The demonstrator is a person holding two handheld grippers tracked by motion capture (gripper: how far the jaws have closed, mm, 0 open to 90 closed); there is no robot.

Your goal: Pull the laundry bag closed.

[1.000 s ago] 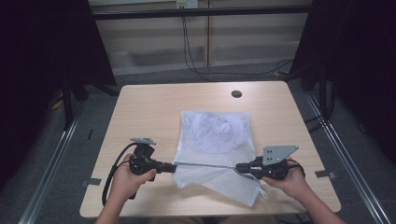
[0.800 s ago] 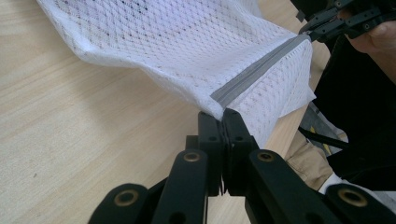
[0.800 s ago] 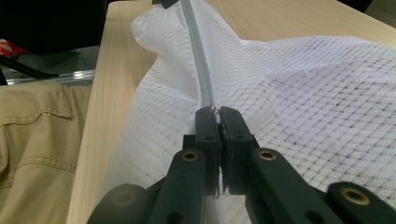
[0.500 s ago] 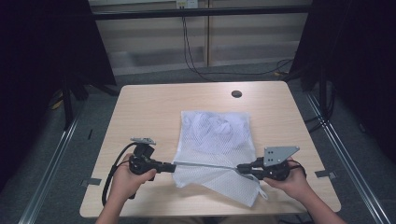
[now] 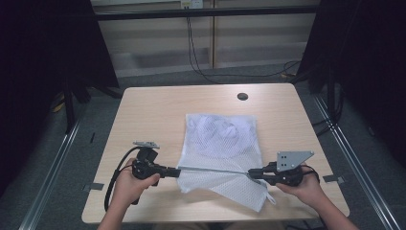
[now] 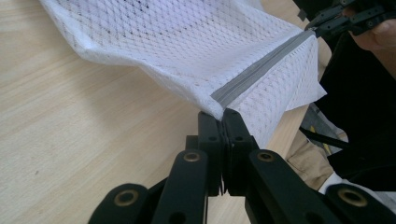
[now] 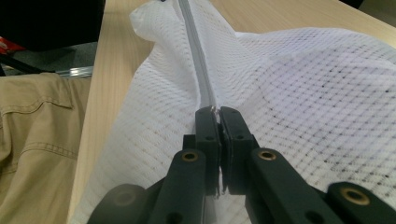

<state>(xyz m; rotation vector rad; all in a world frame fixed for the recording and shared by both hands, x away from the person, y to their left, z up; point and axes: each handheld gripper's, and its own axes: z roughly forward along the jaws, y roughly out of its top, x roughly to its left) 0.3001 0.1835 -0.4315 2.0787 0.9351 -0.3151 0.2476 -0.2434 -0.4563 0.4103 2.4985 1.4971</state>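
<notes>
The left tongs (image 5: 176,172) are clamped on the near left end of a white mesh bag (image 5: 221,143), their jaws pressed together on the corner where the grey zipper (image 5: 213,169) begins. In the left gripper view these tongs (image 6: 222,116) bite the bag (image 6: 187,42) right at the zipper (image 6: 261,67) end, and the mesh fans up and away from them over the worktop (image 6: 70,140). The right tongs (image 5: 251,174) are clamped on the other end of the zipper; in the right gripper view the tongs (image 7: 217,112) are closed on the zipper (image 7: 198,70), with a small metal piece just between the jaw tips, and the strip runs straight away from them across the bag (image 7: 303,84).

From the high view, the zipper is stretched taut in a nearly straight line between the two tongs, along the near part of the bag. The bag lies on the middle of the worktop (image 5: 153,110), its far part flat with a rounded bulge of something pale inside, its near flap spreading toward the front edge below the zipper. The left hand (image 5: 130,184) and right hand (image 5: 301,184) grip the handles near the front edge, well apart. A dark round hole (image 5: 242,96) sits near the far edge of the worktop. In the right gripper view, tan trousers (image 7: 32,154) show beyond the worktop edge.
</notes>
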